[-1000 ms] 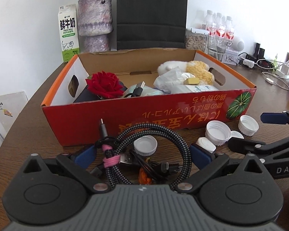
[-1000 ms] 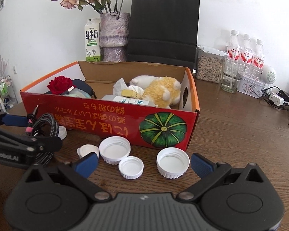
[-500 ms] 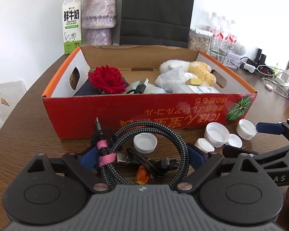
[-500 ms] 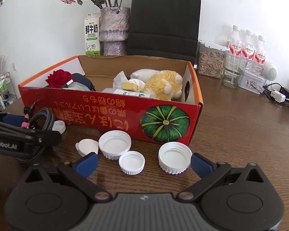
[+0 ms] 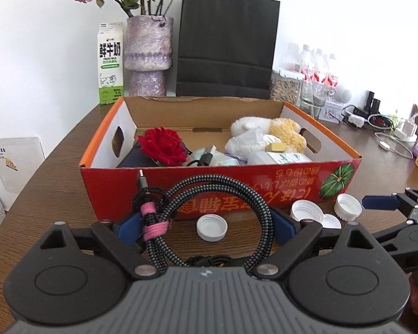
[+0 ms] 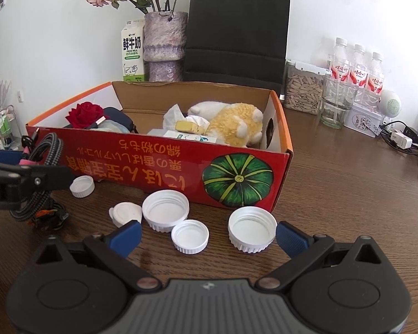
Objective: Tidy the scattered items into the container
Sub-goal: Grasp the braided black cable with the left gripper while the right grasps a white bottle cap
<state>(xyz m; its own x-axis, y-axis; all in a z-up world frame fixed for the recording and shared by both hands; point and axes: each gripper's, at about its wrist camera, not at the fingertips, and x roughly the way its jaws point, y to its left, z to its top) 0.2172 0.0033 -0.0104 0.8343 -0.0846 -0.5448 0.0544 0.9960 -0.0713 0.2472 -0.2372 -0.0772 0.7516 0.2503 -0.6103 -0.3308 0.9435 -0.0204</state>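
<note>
My left gripper (image 5: 206, 226) is shut on a coiled braided cable (image 5: 220, 192) bound with a pink tie and holds it lifted before the red cardboard box (image 5: 264, 194). The box holds a red rose (image 5: 163, 146), a plush toy (image 5: 284, 133) and packets. In the right wrist view the cable (image 6: 46, 161) hangs at the left. My right gripper (image 6: 207, 236) is open and empty, low over the table. Several white caps lie between its fingers: a large one (image 6: 165, 210), a small one (image 6: 190, 236) and another large one (image 6: 252, 232).
Behind the box stand a milk carton (image 5: 110, 62), a vase (image 5: 148, 53) and a black paper bag (image 5: 227, 44). Bottles and jars (image 6: 354, 72) and chargers (image 5: 387, 123) fill the right. One cap (image 5: 211, 226) lies near the left gripper.
My left gripper has lifted the cable off the table and tilted up, so more of the wall and bag shows. My right gripper has moved slightly closer to the caps.
</note>
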